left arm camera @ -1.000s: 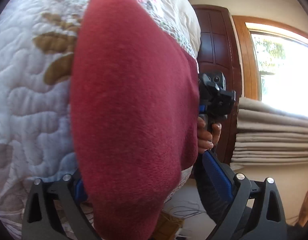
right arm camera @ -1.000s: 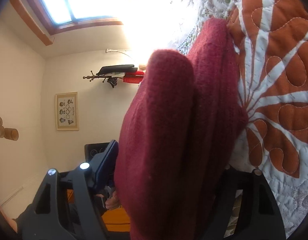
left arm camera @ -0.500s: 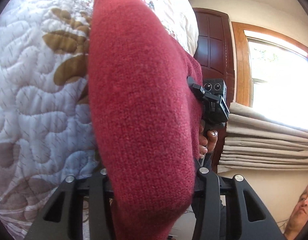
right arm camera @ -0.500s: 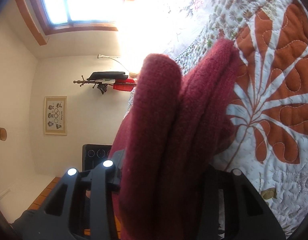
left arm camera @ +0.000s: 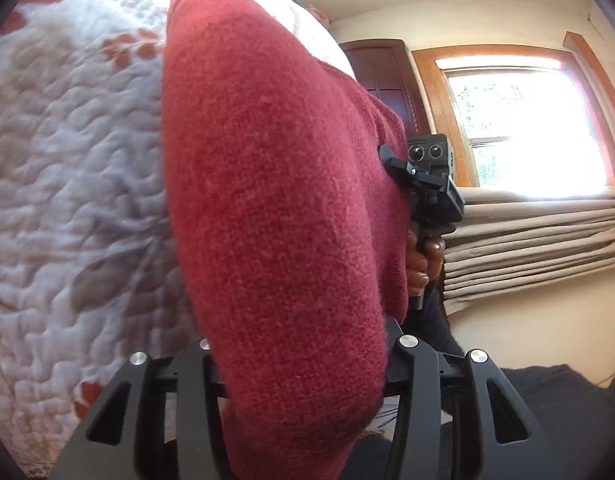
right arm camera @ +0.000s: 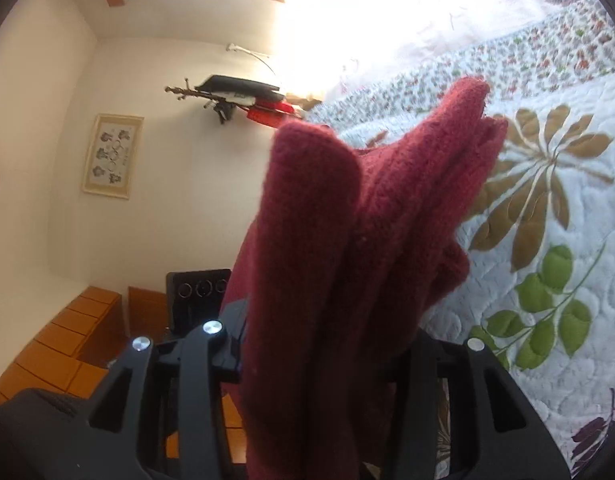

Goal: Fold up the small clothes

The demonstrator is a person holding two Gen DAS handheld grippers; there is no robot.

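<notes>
Sweater [left arm camera: 275,220] hangs clamped in both tools, left tool [left arm camera: 303,364] and right tool [right arm camera: 319,344]. Its long axis runs away toward the bed [right arm camera: 547,216] beyond.

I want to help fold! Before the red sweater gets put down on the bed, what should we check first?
1. Left gripper shut on the red sweater: ok, fabric fills the gap between its fingers.
2. Right gripper shut on the sweater: ok, knit is bunched between its fingers.
3. Quilt bare where the sweater would land: ok in the part that shows; the rest is hidden behind the sweater.
4. Layers lined up evenly: not ok, in the right wrist view the far ends stick out at different lengths.
5. Sweater lifted clear of the quilt: cannot tell.
6. Person's hand firm on the other gripper's handle: ok.
</notes>
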